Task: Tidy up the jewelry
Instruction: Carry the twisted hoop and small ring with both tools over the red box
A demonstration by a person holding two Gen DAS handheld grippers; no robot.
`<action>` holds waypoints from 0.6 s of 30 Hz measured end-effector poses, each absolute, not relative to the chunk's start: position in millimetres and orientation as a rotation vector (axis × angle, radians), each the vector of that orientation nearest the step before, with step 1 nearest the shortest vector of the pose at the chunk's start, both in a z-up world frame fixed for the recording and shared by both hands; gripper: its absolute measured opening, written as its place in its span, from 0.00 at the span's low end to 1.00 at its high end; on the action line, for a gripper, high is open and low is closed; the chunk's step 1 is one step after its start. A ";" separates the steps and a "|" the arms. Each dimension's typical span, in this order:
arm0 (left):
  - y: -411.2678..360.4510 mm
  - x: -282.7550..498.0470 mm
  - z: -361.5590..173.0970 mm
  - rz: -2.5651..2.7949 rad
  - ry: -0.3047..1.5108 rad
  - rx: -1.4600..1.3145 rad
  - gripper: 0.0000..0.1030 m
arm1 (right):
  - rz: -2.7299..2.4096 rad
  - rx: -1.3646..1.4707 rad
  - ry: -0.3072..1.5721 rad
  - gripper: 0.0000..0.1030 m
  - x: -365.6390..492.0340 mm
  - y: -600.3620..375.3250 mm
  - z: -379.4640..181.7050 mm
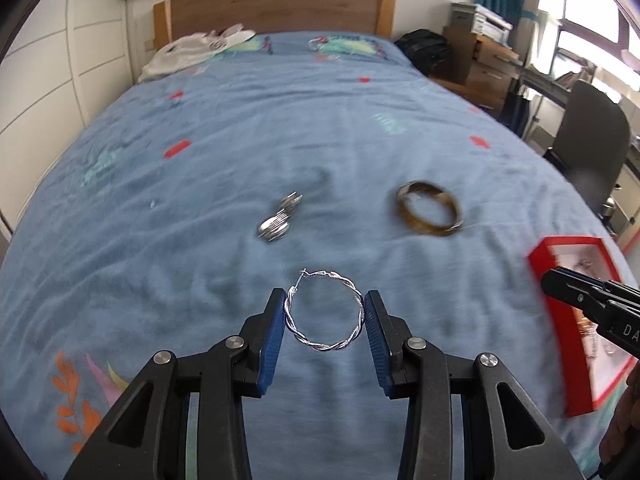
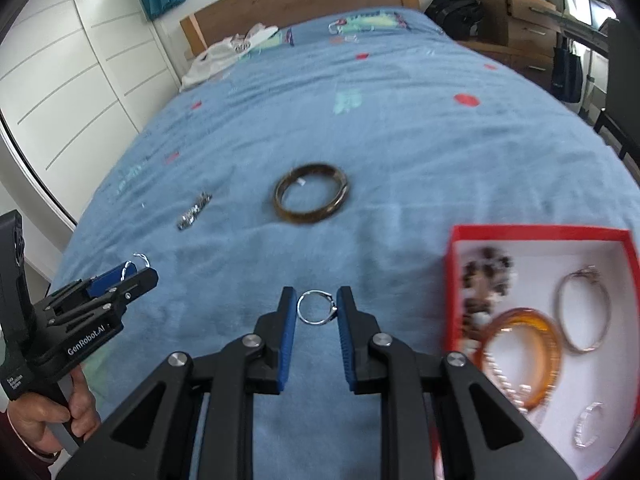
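My left gripper [image 1: 325, 312] is shut on a twisted silver hoop earring [image 1: 326, 344], held between the blue pads above the blue bedspread. It also shows in the right wrist view [image 2: 132, 274] at the left. My right gripper [image 2: 317, 308] is shut on a small silver ring [image 2: 303, 314]. A brown bangle [image 1: 430, 209] [image 2: 310, 192] and a silver bracelet [image 1: 280, 220] [image 2: 194, 211] lie on the bed ahead. A red box [image 2: 536, 233] [image 1: 560, 316] at the right holds an orange bangle [image 2: 550, 350], a silver hoop [image 2: 584, 312], dark beads [image 2: 486, 276] and other pieces.
The bedspread [image 1: 240, 140] covers the whole bed. White clothes [image 1: 192, 54] lie near the wooden headboard [image 1: 276, 8]. A white wardrobe [image 2: 60, 80] stands at the left. A black chair [image 1: 588, 140], a black bag [image 1: 424, 50] and wooden drawers [image 1: 486, 60] stand at the right.
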State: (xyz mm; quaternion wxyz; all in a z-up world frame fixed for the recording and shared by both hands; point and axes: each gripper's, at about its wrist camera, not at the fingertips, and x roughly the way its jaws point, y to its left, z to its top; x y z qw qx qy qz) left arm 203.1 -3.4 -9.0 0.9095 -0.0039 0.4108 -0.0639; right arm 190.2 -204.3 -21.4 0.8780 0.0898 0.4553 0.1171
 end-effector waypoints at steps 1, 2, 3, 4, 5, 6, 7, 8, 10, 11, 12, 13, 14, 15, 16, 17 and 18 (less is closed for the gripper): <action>-9.0 201.9 -3.8 -0.142 0.840 -0.006 0.38 | 0.238 0.191 0.941 0.19 187.3 -209.5 -15.5; -14.9 200.1 1.2 -0.151 0.834 -0.004 0.38 | 0.229 0.198 0.931 0.19 183.8 -216.3 -9.2; -21.4 198.7 6.4 -0.160 0.827 -0.004 0.38 | 0.221 0.202 0.924 0.19 181.1 -222.7 -3.8; -28.3 197.3 12.1 -0.171 0.821 -0.009 0.38 | 0.213 0.203 0.917 0.19 178.3 -228.9 1.1; -34.7 195.9 16.5 -0.181 0.817 -0.014 0.38 | 0.206 0.206 0.910 0.19 175.2 -235.8 6.3; -40.4 194.5 19.9 -0.188 0.814 -0.015 0.38 | 0.199 0.209 0.903 0.19 172.2 -241.9 10.8; -49.4 192.8 23.9 -0.198 0.812 -0.015 0.38 | 0.190 0.211 0.894 0.19 168.6 -250.1 16.4; -55.3 191.7 26.3 -0.206 0.812 -0.016 0.38 | 0.185 0.213 0.889 0.19 166.8 -256.0 19.4; -70.3 189.2 31.3 -0.226 0.812 -0.017 0.38 | 0.174 0.219 0.879 0.19 162.4 -269.9 26.0; -77.1 188.2 32.9 -0.233 0.811 -0.015 0.38 | 0.163 0.215 0.873 0.19 159.2 -279.4 30.2; -85.2 187.0 34.8 -0.242 0.810 -0.011 0.38 | 0.158 0.214 0.869 0.19 157.1 -284.8 32.1; -95.0 185.5 36.6 -0.255 0.810 -0.009 0.38 | 0.151 0.215 0.866 0.19 154.9 -292.6 34.4; -102.4 184.7 37.8 -0.265 0.810 -0.009 0.38 | 0.144 0.216 0.863 0.19 153.0 -301.0 36.7; -112.4 184.1 39.1 -0.278 0.811 -0.006 0.38 | 0.135 0.215 0.860 0.19 151.0 -310.2 38.4; -121.6 183.0 40.0 -0.288 0.812 -0.002 0.38 | 0.130 0.215 0.860 0.19 149.7 -316.8 39.3; -130.5 182.3 40.4 -0.299 0.813 0.005 0.38 | 0.125 0.215 0.860 0.19 147.7 -325.1 40.0; -141.0 181.7 40.2 -0.311 0.815 0.013 0.38 | 0.119 0.214 0.862 0.19 146.4 -333.3 40.0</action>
